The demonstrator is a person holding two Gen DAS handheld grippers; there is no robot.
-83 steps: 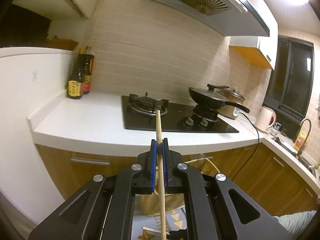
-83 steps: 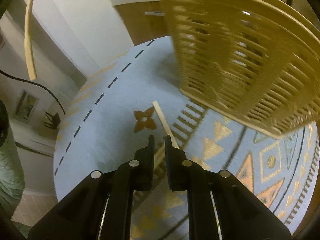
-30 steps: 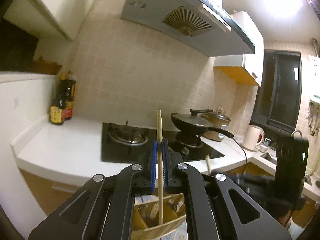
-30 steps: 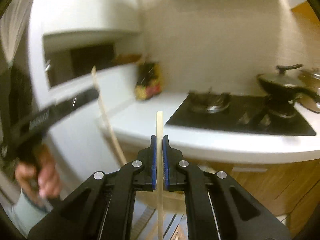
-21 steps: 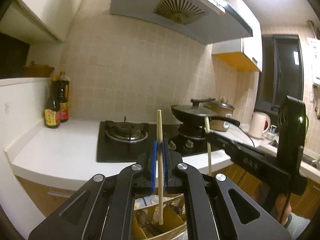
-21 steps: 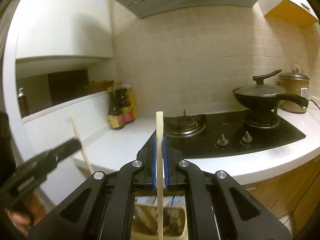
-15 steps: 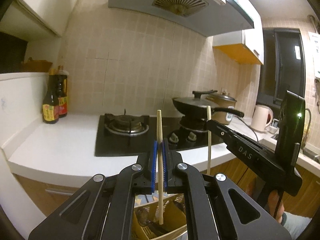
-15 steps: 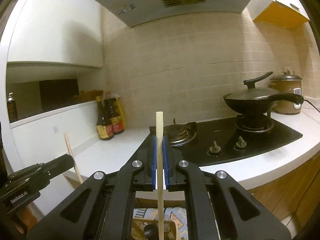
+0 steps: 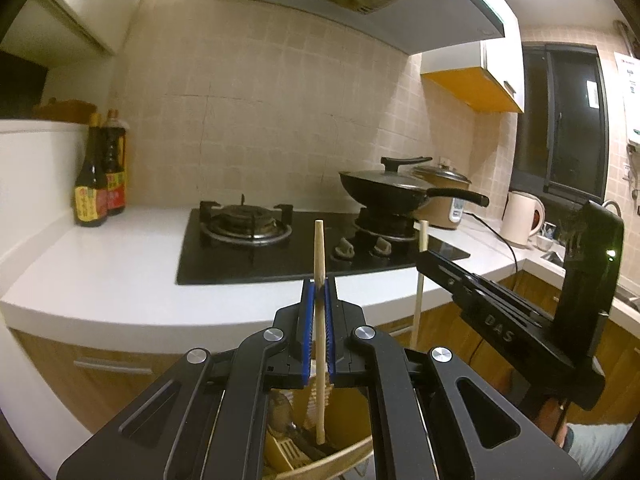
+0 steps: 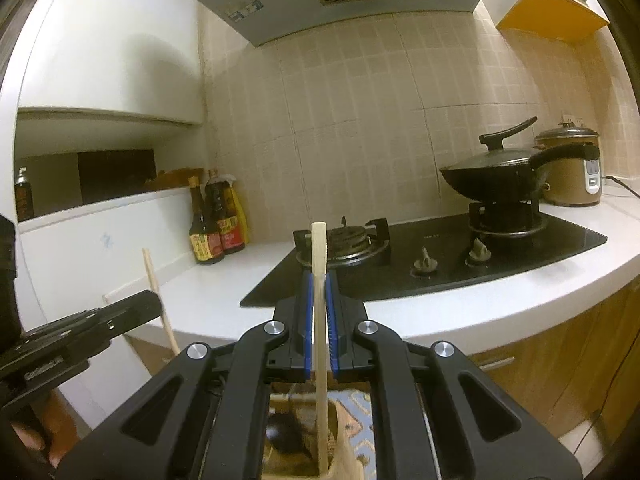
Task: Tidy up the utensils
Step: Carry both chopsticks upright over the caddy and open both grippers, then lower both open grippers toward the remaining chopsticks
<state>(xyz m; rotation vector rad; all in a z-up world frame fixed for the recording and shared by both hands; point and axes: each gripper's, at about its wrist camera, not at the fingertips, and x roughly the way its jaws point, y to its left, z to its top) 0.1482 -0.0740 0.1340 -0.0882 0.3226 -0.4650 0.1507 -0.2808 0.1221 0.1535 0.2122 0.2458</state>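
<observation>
Left tongs (image 9: 319, 286): blue pads pressed onto one wooden chopstick (image 9: 319, 256), held upright; its lower end hangs inside the mouth of the yellow utensil basket (image 9: 344, 458) below. Right tongs (image 10: 319, 280): likewise pinching a second chopstick (image 10: 319, 252), upright, its lower end at or within the basket rim (image 10: 340, 432). A dark utensil (image 10: 282, 434) already lies in the basket. Each view shows the other tool close alongside, with its stick near vertical.

Assessment: both sticks appear staged over the basket for release; the drop is not yet made.

Recommendations for the step:
- Keep each stick vertical and lower it until the tip is well below the rim before easing the pads apart; a high release risks a bounce out
- Aim both sticks at the same compartment, clear of the dark utensil; which compartment each tip is over cannot be determined from these views
- Release one at a time, keeping the two tools from colliding
- Open the pads only slightly and withdraw straight upward

Background: hob (image 9: 280, 248), wok (image 9: 388, 192) and sauce bottles (image 9: 100, 176) on the kitchen counter, uninvolved
</observation>
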